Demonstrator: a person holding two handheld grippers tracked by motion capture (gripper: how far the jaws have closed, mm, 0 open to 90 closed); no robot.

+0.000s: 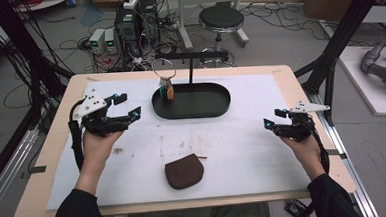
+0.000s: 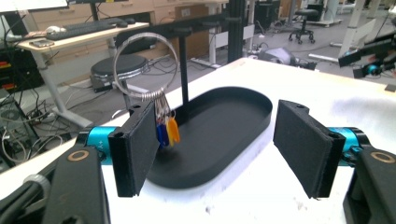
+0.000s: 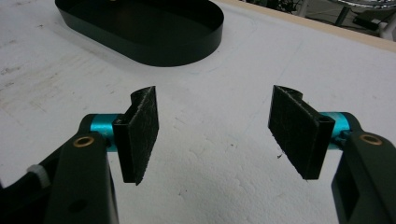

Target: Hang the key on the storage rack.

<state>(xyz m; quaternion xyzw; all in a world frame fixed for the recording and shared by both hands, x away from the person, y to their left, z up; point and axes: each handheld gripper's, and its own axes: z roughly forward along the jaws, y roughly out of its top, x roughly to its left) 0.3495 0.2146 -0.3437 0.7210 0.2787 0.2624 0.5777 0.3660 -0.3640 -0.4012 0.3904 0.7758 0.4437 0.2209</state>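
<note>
Hands raised over mat (image 1: 263, 150); left gripper (image 1: 126, 106) agape | right gripper (image 1: 274, 119) agape

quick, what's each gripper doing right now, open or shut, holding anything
Left gripper: open, holding nothing, aimed toward the key ring over the black tray.
Right gripper: open, holding nothing.
</note>
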